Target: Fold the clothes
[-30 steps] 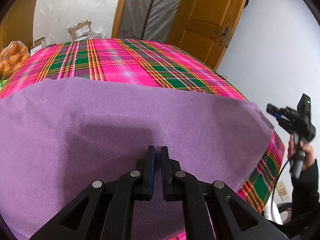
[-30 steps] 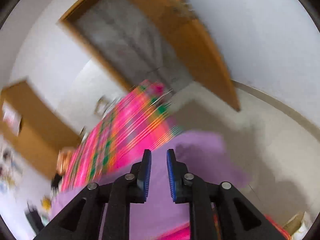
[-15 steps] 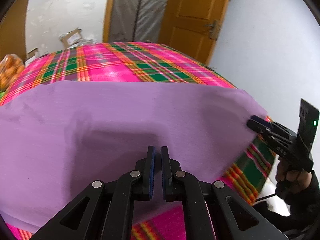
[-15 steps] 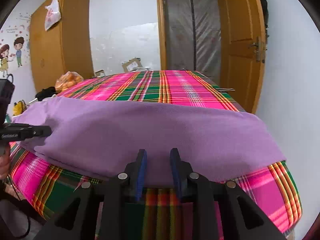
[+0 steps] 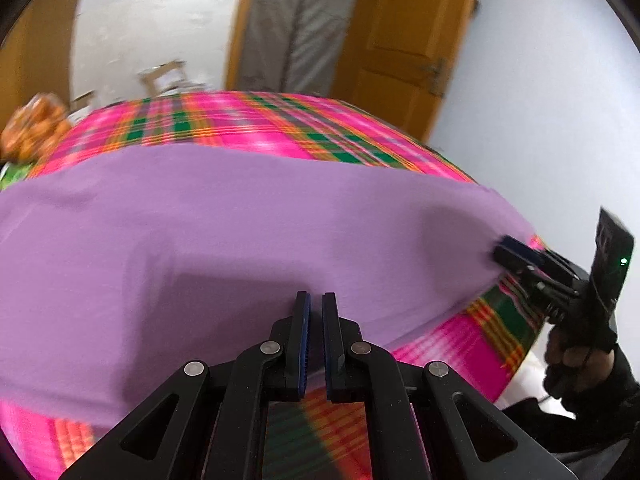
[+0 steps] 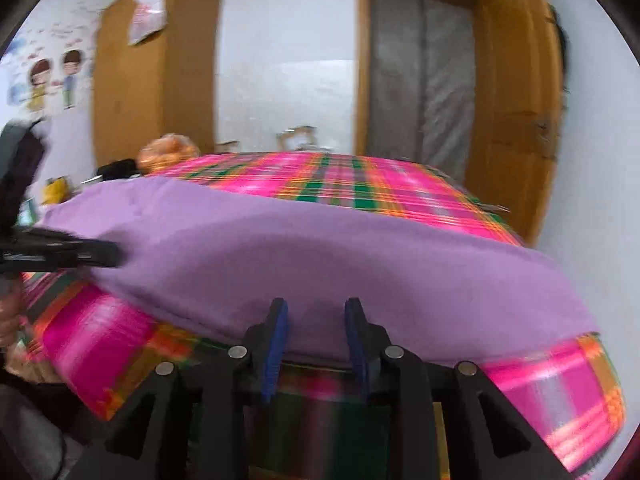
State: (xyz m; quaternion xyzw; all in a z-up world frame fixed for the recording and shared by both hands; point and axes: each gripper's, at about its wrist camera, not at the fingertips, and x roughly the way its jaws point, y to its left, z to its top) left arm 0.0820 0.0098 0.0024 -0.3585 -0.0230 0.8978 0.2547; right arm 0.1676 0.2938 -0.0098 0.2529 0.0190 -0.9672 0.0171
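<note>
Lying crosswise on the plaid bed (image 6: 360, 188), purple cloth (image 6: 320, 256) spans left-right; left gripper (image 5: 316, 312) narrow, right gripper (image 6: 316, 316) wide, both at near hem.

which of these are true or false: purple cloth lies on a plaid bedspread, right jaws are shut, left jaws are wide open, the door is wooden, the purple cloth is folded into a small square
1. The purple cloth lies on a plaid bedspread: true.
2. The right gripper has its jaws shut: false, they stand open with a clear gap.
3. The left gripper has its jaws wide open: false, only a narrow gap shows.
4. The door is wooden: true.
5. The purple cloth is folded into a small square: false, it is spread wide across the bed.
</note>
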